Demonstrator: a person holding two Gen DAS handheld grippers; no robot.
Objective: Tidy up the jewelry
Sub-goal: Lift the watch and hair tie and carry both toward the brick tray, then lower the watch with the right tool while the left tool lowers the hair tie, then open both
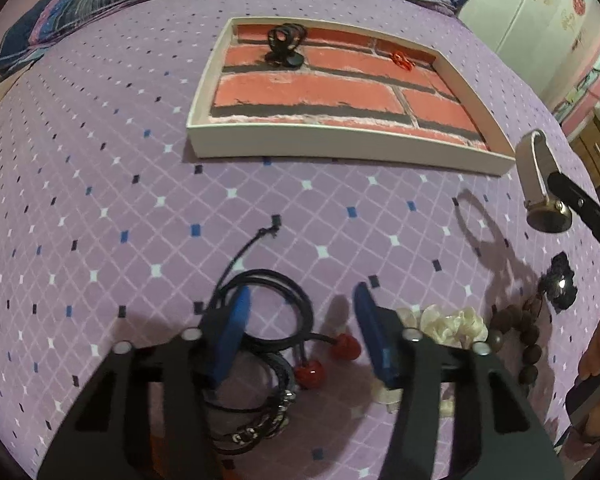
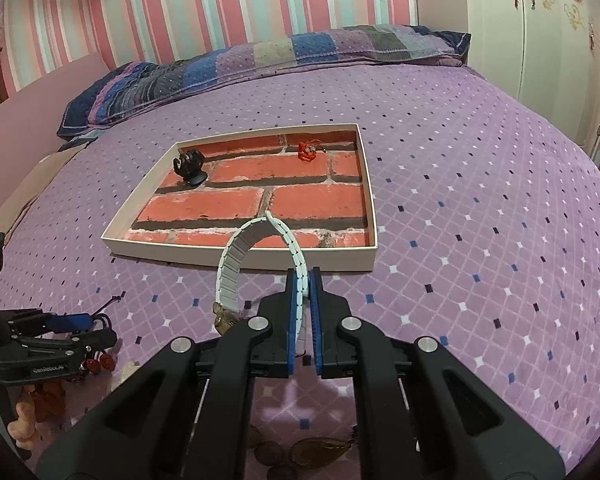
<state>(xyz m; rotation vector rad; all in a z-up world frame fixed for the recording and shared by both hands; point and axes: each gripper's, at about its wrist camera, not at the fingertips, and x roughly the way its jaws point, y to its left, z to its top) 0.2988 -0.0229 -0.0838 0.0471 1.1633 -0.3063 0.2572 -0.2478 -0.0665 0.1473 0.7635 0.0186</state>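
Observation:
A shallow white tray [image 1: 352, 148] with a brick-pattern floor lies on the purple bed; it also shows in the right wrist view [image 2: 236, 252]. In it sit a black piece [image 1: 285, 46] and a small red piece [image 1: 403, 60]. My right gripper [image 2: 305, 280] is shut on a white link-band watch [image 2: 236, 264], held above the bed in front of the tray; the watch also shows in the left wrist view [image 1: 538, 184]. My left gripper [image 1: 300, 308] is open, low over black cords [image 1: 276, 312] and red beads [image 1: 328, 360].
A cream fabric flower [image 1: 452, 324], brown wooden beads [image 1: 520, 332] and a black flower piece [image 1: 562, 284] lie to the right of my left gripper. Brown pendants [image 2: 300, 450] lie under my right gripper. A patchwork pillow [image 2: 260, 60] lies at the bed's far end.

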